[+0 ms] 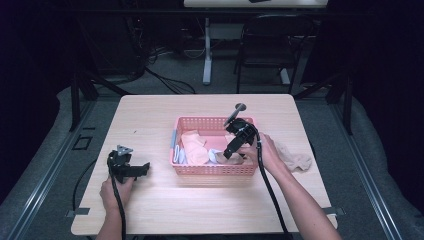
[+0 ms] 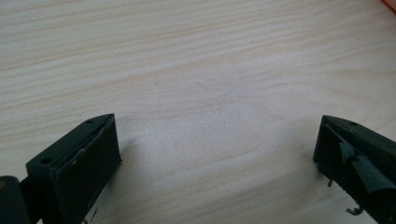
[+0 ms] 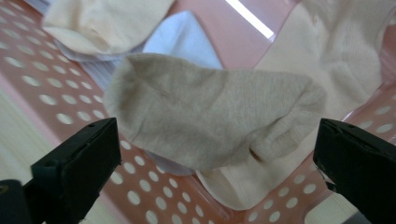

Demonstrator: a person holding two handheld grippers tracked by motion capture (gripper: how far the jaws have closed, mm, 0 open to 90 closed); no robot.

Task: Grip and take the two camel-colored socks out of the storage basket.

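Pale wood tabletop (image 1: 200, 210) in dark room, pink perforated basket (image 1: 212, 170) mid-frame, beige sock (image 3: 210, 116) inside, right gripper (image 3: 215, 154) wide open over it, left gripper (image 2: 215, 154) wide open, empty

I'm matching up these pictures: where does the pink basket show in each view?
High view: the pink basket sits mid-table, socks inside, the right hand-held gripper dipping into it.
Left gripper view: a sliver of an orange-pink edge at the top right corner, probably the basket.
Right gripper view: its perforated wall crosses the frame behind a beige sock.
Shared landmark: the wooden tabletop.
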